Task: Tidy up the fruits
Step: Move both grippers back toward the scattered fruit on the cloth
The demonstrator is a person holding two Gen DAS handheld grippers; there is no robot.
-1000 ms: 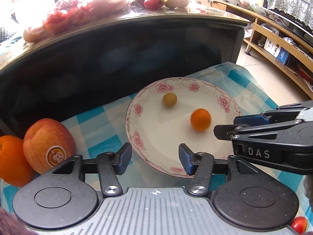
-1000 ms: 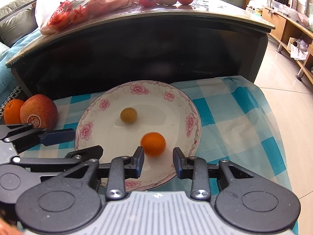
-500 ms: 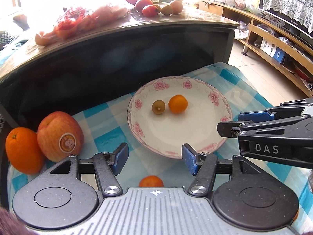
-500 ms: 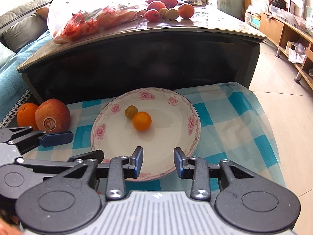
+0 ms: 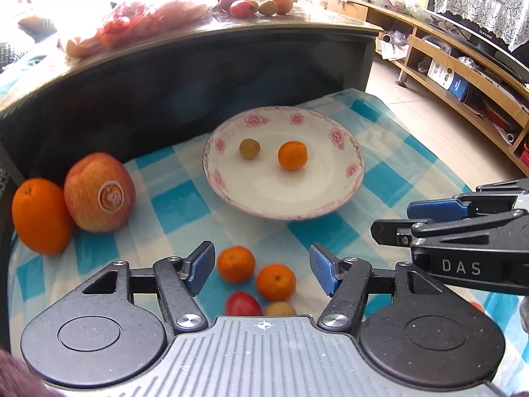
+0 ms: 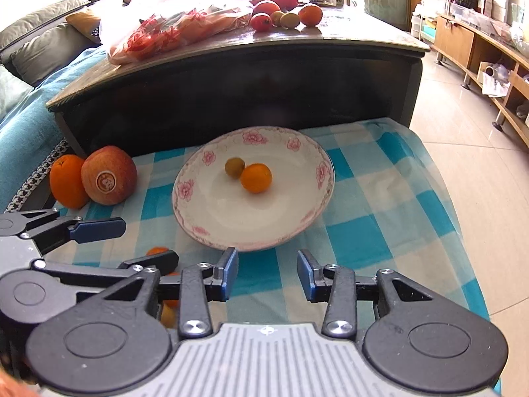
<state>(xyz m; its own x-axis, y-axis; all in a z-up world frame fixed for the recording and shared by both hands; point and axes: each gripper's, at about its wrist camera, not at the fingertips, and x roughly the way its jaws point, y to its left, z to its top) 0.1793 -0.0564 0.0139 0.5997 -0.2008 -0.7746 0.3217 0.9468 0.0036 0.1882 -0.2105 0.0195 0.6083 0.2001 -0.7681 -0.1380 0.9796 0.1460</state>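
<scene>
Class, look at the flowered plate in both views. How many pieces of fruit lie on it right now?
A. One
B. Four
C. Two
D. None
C: the plate holds just a small greenish-brown fruit and a small orange; the other fruit lie on the checked cloth.

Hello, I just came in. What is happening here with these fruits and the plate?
A person holds two grippers and sorts fruit onto a flowered plate. A small orange and a small greenish-brown fruit already lie on it. The left gripper is open above two more small oranges on the checked cloth. The right gripper is open and empty. An apple and a big orange wait at the left.
</scene>
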